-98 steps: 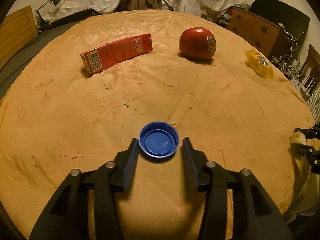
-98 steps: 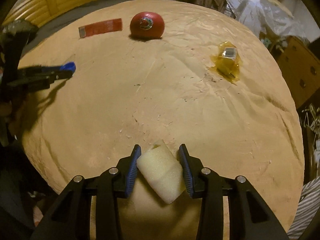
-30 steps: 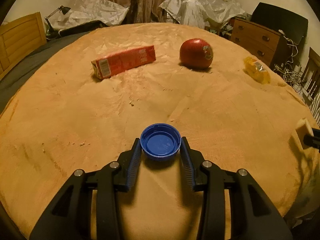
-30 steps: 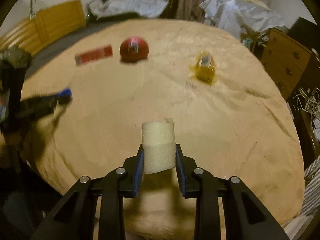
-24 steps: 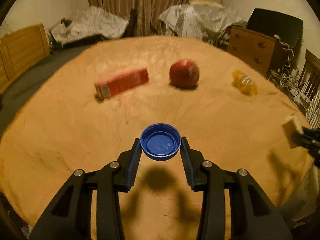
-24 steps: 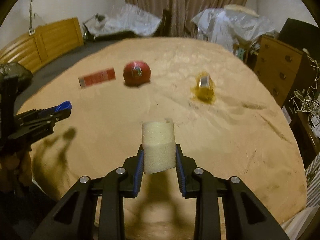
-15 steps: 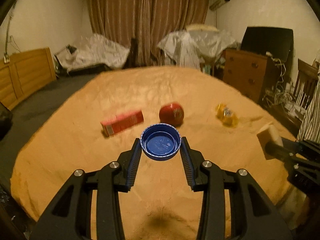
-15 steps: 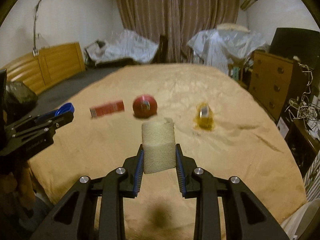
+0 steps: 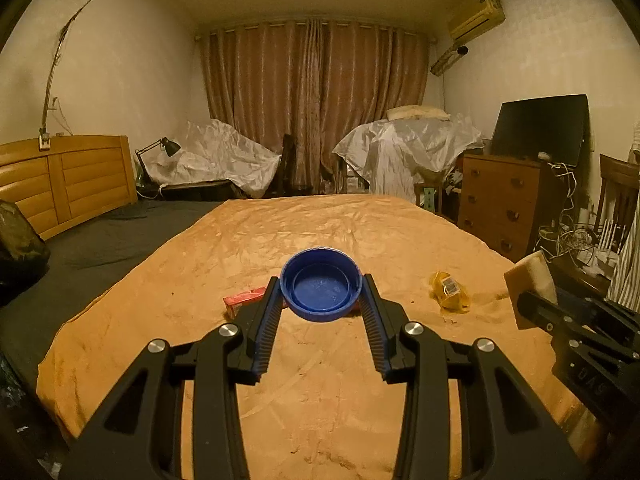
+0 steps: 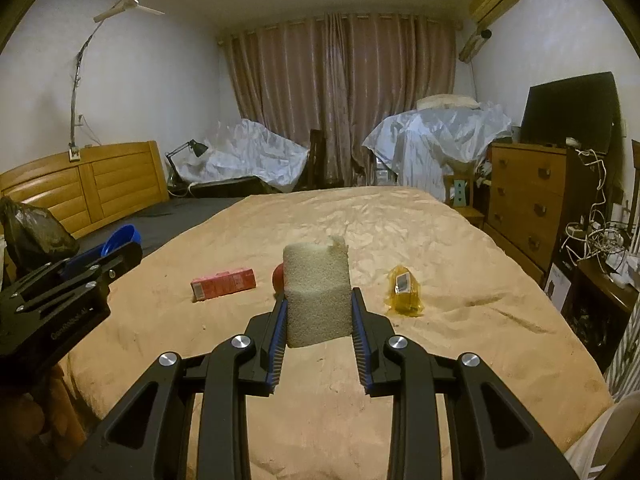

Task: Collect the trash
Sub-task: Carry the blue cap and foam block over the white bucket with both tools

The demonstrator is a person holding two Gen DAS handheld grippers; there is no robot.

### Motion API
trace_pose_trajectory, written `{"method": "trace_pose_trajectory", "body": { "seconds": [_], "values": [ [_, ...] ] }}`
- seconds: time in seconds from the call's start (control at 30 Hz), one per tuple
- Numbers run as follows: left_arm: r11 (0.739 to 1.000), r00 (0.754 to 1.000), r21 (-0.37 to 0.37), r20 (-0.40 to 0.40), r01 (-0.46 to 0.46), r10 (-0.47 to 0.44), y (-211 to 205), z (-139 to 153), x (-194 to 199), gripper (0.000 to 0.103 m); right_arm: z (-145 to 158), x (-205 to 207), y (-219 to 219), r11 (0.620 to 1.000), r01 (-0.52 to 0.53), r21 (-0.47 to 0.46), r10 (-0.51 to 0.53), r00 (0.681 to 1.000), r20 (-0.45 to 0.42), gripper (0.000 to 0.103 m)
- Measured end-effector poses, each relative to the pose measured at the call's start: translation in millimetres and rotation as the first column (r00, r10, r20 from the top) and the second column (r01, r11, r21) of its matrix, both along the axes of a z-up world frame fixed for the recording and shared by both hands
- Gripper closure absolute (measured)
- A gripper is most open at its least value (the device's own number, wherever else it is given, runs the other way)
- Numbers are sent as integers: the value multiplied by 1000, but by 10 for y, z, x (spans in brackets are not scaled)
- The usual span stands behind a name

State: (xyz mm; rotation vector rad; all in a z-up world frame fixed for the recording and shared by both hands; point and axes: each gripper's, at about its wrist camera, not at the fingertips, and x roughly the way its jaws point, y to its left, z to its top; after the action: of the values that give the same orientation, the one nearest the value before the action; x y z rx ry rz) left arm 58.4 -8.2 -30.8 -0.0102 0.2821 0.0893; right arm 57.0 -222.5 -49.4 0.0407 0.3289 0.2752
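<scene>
The left gripper [image 9: 321, 292] is closed on a round blue plastic bottle cap [image 9: 321, 289], pinched by its rim with the hollow side facing the camera, held in the air above the tan blanket-covered bed [image 9: 328, 380]. The right gripper [image 10: 318, 316] squeezes a pale yellow foam sponge block [image 10: 317, 296] upright between its pads, also off the bed. Farther out on the blanket lie a red rectangular carton [image 10: 223, 283] on the left, a red round fruit [image 10: 278, 276] mostly hidden behind the sponge, and a crumpled yellow plastic wrapper [image 10: 404, 291] on the right.
</scene>
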Motion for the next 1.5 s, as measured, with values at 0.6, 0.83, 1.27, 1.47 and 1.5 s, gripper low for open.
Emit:
{"method": "trace_pose_trajectory", "body": {
  "seconds": [0.6, 0.83, 1.27, 1.47, 1.5],
  "values": [
    [998, 998, -8, 1, 56, -56, -160, 59, -25, 65, 191, -125, -201, 999, 45, -20, -45, 999, -6, 72],
    [990, 990, -12, -7, 144, -144, -502, 128, 10, 65, 398, -358, -694, 991, 128, -33, -128, 992, 1, 72],
    [940, 940, -20, -28, 340, -341, -1352, 193, 7, 65, 410, -1092, -2054, 939, 342, -36, -343, 939, -33, 72],
    [888, 887, -8, -37, 460, -460, -1897, 208, -83, 65, 404, -1475, -2675, 900, 433, -47, -435, 899, -54, 72],
    [879, 878, -8, -41, 477, -477, -1973, 209, -97, 65, 405, -1520, -2760, 894, 445, -52, -448, 892, -57, 72]
  ]
}}
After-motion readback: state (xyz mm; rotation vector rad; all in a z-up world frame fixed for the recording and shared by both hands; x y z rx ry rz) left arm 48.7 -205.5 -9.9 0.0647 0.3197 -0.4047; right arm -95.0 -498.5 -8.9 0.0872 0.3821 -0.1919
